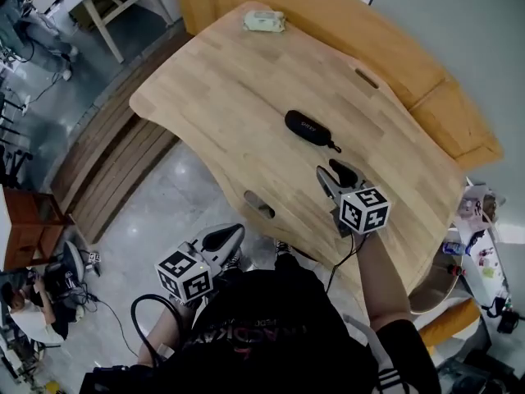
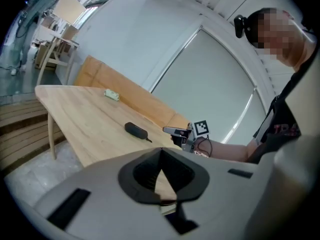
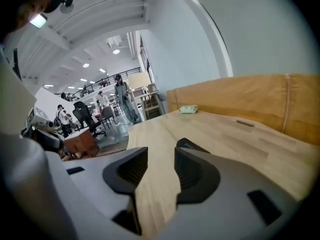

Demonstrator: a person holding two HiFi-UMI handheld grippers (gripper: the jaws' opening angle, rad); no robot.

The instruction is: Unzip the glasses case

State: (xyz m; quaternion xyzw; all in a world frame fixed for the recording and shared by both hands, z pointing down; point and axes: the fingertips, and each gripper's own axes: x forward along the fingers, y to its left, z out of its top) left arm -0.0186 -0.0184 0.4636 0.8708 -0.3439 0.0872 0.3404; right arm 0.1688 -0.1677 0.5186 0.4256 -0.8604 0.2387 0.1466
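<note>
Closest under the head camera is the person's black shirt [image 1: 262,335]. Just ahead of it the left gripper [image 1: 223,236] hangs off the near edge of the table [image 1: 221,89], over the floor. The right gripper [image 1: 335,176] is above the tabletop, aimed at the glasses case [image 1: 308,128], which lies flat near the middle of the table and looks fully zipped. Its small pull [image 1: 335,147] sticks out at the end nearest that gripper, near but apart. A pale packet [image 1: 264,21] sits at the far edge.

From the left gripper view, that gripper's jaws are pressed together with nothing in them. The case [image 2: 135,129] lies well ahead on the wood.

From the right gripper view, the jaws stand spread with only bare table between them. The case [image 3: 192,145] peeks over the right-hand jaw, just ahead.

I'd call this the approach: nothing has touched the case yet. Next, I reckon, the right gripper has to ease forward and pinch that little pull. The left needs to come over the table and steady the case body, or it may simply slide.
</note>
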